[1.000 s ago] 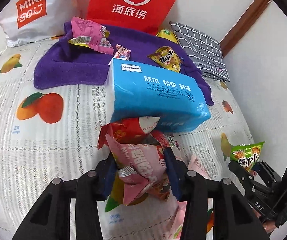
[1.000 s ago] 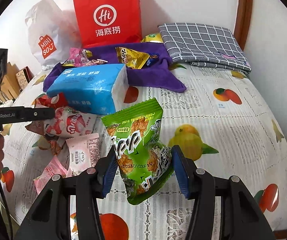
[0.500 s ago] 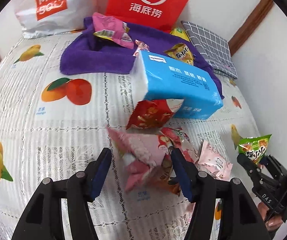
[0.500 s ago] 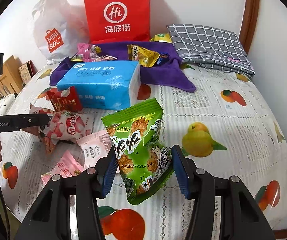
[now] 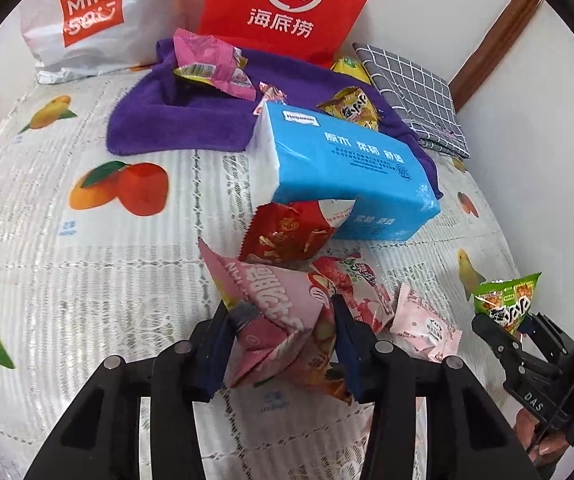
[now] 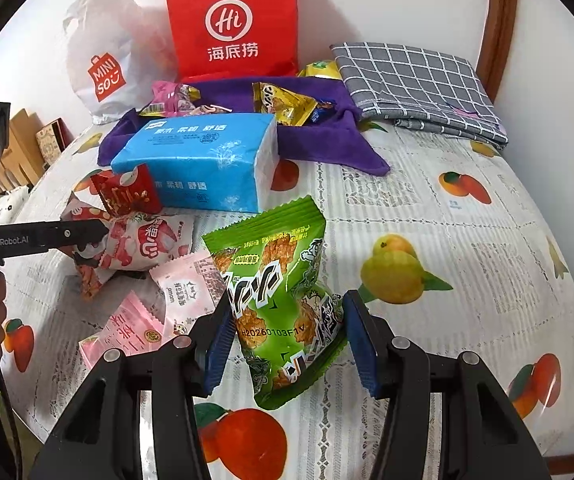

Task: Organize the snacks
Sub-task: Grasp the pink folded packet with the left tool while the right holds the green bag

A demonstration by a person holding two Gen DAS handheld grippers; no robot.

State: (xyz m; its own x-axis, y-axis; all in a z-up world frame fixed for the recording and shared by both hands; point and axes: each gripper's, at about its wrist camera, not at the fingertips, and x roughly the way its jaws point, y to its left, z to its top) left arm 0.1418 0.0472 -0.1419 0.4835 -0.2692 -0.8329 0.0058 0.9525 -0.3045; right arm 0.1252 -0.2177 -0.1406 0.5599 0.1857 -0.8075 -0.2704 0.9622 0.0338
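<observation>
My left gripper [image 5: 283, 344] is shut on a pink snack packet [image 5: 275, 308], held over a pile of packets on the tablecloth. The pile holds a red packet [image 5: 287, 232], a strawberry packet [image 5: 359, 288] and a pale pink sachet [image 5: 423, 328]. My right gripper [image 6: 287, 340] is shut on a green snack packet [image 6: 283, 304], also seen at the right edge of the left wrist view [image 5: 507, 300]. A purple towel [image 5: 191, 120] at the back carries a magenta packet [image 5: 211, 64] and a yellow packet [image 5: 351, 108].
A blue tissue pack [image 5: 343, 164] lies between the towel and the pile. A red paper bag [image 5: 287, 4] and a white shopping bag [image 5: 87, 16] stand against the wall. A folded grey checked cloth [image 6: 419, 84] lies at the back right.
My left gripper drew back from the pile, then closed in again on the pink packet. My right gripper kept hold of the green packet and barely moved.
</observation>
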